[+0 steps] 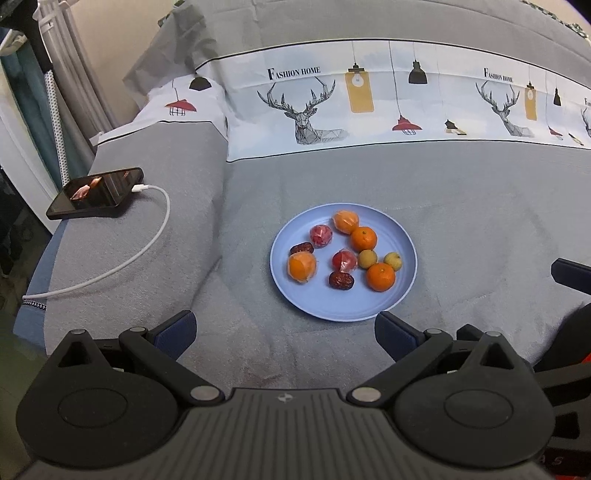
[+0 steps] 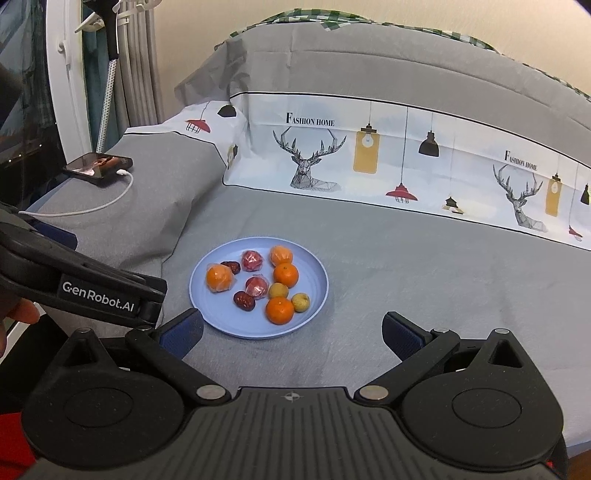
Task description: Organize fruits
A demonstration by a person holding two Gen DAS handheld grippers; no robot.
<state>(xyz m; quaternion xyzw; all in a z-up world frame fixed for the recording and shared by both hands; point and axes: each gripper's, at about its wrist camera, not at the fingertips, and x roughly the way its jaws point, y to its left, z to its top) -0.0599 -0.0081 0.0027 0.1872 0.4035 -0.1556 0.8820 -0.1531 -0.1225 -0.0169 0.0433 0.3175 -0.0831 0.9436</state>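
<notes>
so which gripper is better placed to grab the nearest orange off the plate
Left, marginally. The left gripper is open with the plate straight ahead between its fingers; the orange sits just beyond. The right gripper faces bare cloth.

Blue plate flat on bedding; oranges at 1 o'clock, dates at 6, all loose.

Grey bedspread, cream wall

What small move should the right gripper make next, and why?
Probably ease the right gripper forward over the blue plate toward the nearest orange: its jaws stand open and empty, short of the plate, and all the fruit is untouched.
</notes>
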